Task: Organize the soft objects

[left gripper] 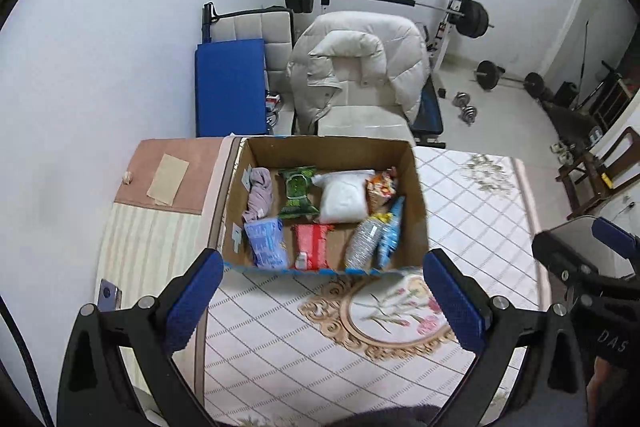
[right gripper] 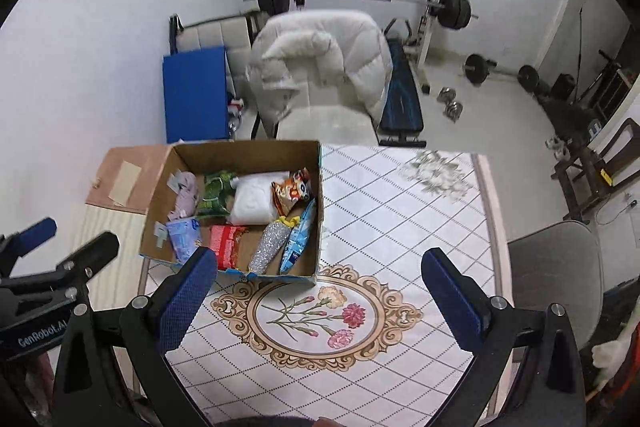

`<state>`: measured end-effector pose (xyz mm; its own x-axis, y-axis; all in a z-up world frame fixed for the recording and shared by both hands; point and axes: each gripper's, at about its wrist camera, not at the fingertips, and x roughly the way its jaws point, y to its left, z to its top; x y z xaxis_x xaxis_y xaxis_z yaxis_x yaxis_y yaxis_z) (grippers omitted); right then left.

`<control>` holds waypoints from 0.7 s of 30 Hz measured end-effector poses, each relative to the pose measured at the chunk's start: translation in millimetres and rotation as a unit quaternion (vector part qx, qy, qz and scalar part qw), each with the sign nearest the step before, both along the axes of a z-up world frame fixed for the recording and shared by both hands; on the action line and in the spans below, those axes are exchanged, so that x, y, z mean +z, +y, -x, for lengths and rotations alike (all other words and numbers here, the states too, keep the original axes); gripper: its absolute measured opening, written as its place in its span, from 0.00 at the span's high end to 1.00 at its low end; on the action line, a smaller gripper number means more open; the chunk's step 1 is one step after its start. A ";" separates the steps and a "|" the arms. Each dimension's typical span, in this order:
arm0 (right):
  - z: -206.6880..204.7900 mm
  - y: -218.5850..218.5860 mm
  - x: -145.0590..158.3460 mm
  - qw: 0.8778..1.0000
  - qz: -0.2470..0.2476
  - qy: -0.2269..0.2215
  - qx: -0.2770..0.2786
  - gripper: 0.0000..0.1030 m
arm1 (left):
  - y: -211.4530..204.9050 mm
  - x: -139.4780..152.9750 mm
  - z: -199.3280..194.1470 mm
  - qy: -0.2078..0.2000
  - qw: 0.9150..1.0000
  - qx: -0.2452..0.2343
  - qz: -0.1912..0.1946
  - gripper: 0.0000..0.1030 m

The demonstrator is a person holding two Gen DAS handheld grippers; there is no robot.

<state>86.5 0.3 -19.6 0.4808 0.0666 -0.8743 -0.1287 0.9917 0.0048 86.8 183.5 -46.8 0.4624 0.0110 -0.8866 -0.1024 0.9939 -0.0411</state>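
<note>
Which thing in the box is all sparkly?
The silver glitter pouch in the cardboard box, lying between the red packet and the blue snack bag. The other packs are plain or printed, not glittery.

We see a brown corrugated cardboard box, matt and raw inside, on a table near its far left corner; the table's cover looks smooth and printed. In the box lie a mauve cloth, glossy plastic packets in green and red, a soft white bag, and a glittery silver pouch. Both the left gripper and right gripper show matt black plastic arms with rough, textured blue pads.
</note>
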 end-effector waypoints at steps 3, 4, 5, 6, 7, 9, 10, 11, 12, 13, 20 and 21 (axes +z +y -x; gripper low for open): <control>21.4 -5.2 25.0 1.000 -0.003 -0.018 0.004 0.00 | -5.4 16.0 18.1 -0.008 1.000 -0.003 0.000 0.00; 27.2 -6.8 31.6 1.000 -0.006 -0.022 0.005 0.00 | -7.3 23.4 25.0 -0.014 1.000 -0.003 -0.001 0.00; 32.2 -8.1 36.7 1.000 -0.007 -0.025 0.005 0.00 | -7.7 27.7 29.1 -0.018 1.000 -0.002 -0.001 0.00; 39.0 -9.5 42.7 1.000 -0.008 -0.030 0.007 0.00 | -7.9 33.5 33.8 -0.022 1.000 -0.001 0.000 0.00; 44.7 -10.2 46.9 0.999 -0.007 -0.033 0.007 0.00 | -8.4 36.7 37.3 -0.025 1.000 -0.001 0.001 0.00; 55.8 -11.9 55.5 0.999 -0.010 -0.037 0.013 0.00 | -8.3 45.4 44.4 -0.030 1.000 0.000 0.004 0.00; 60.7 -12.5 59.1 0.999 -0.011 -0.038 0.014 0.00 | -8.4 47.6 46.6 -0.032 0.999 0.000 0.002 0.00; 65.0 -13.5 62.2 0.999 -0.012 -0.038 0.015 0.00 | -8.1 49.4 48.1 -0.034 0.999 0.001 0.000 0.00; 69.9 -14.7 65.6 0.999 -0.014 -0.036 0.016 0.00 | -8.4 51.8 50.5 -0.035 0.999 0.002 -0.002 0.00; 73.8 -15.6 68.2 0.999 -0.016 -0.037 0.018 0.00 | -7.5 54.5 53.3 -0.037 0.999 0.005 0.000 0.00; 86.0 -18.6 80.1 0.998 -0.012 -0.053 0.018 0.00 | -5.9 59.6 61.6 -0.048 0.999 0.015 0.003 0.00; 85.4 -18.4 80.1 0.998 -0.010 -0.056 0.017 0.00 | -5.4 60.1 62.7 -0.052 0.998 0.016 0.001 0.00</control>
<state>1.0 -18.1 60.5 0.5724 0.1015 -0.8137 -0.1627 0.9866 0.0086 24.1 178.2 13.3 0.5519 0.0255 -0.8335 -0.1295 0.9900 -0.0555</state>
